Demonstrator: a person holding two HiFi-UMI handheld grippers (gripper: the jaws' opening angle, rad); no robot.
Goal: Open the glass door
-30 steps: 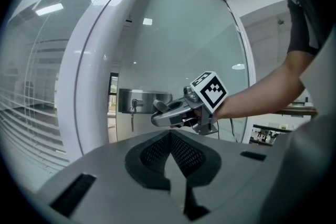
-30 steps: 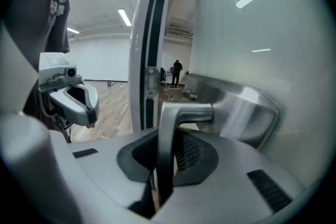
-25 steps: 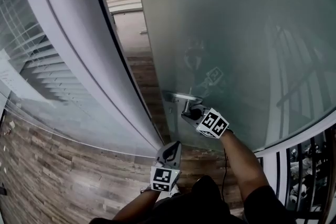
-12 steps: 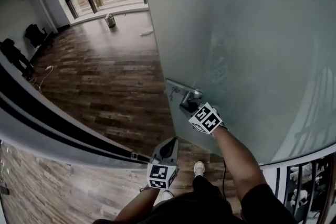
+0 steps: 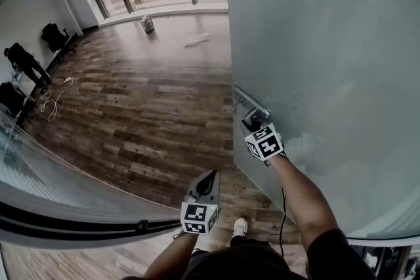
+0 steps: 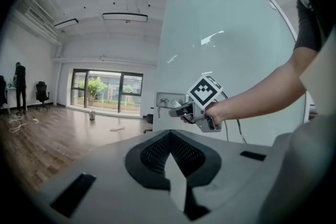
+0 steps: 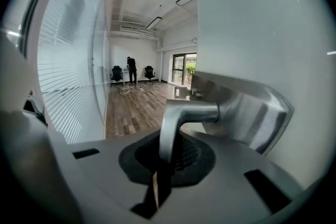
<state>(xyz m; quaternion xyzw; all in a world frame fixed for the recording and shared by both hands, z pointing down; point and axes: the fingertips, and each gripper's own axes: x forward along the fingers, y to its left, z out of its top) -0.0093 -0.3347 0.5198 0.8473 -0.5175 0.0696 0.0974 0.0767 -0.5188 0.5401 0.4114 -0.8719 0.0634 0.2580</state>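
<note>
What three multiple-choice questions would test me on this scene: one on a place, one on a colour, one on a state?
1. Where is the right gripper? A lowered by the hip; B at the door handle; C raised overhead.
2. What colour is the floor? A brown wood; B white tile; C green carpet.
3. How do the right gripper's jaws stand? A wide apart, empty; B shut on the door handle; C half open beside it.
Answers: B, the head view shows it at the door handle; A, brown planks show; B, its own view shows the jaws clamped on the lever.
</note>
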